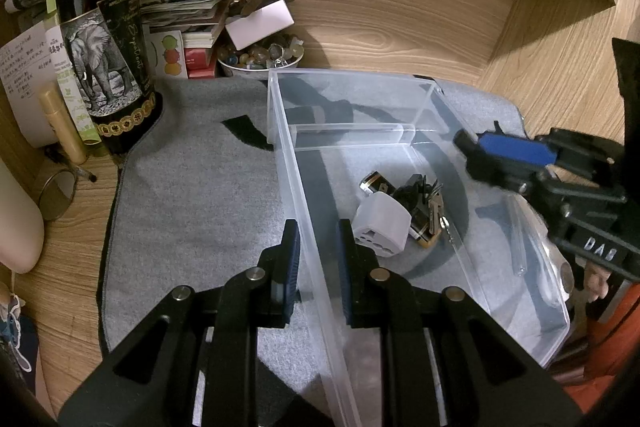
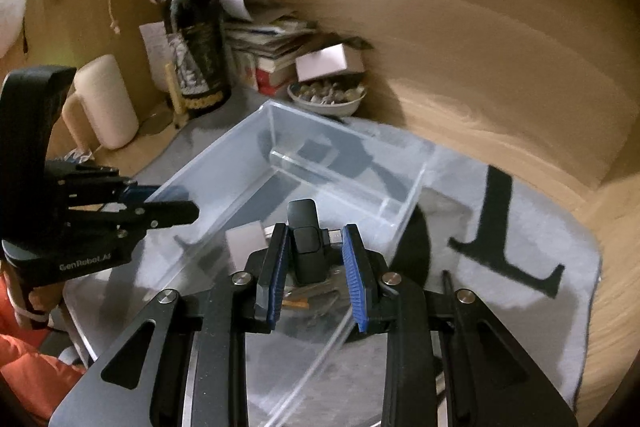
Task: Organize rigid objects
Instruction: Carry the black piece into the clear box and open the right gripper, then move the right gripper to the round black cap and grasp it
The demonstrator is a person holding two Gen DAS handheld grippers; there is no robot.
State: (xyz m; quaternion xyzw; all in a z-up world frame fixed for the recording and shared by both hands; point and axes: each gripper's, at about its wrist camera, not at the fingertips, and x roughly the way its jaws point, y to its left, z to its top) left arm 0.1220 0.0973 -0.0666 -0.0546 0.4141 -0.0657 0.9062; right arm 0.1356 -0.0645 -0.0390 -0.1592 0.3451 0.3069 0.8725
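Left wrist: left gripper (image 1: 318, 247) straddling clear bin (image 1: 304, 187) wall (ajar)

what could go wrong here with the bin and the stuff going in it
1. The left gripper straddles the clear bin's side wall; squeezing or pulling could tip the light bin and spill the white adapter and keys.
2. The right gripper is open around a black gadget above the bin; it may land on that pile.
3. The wine bottle stands close by; a sliding bin could knock it.
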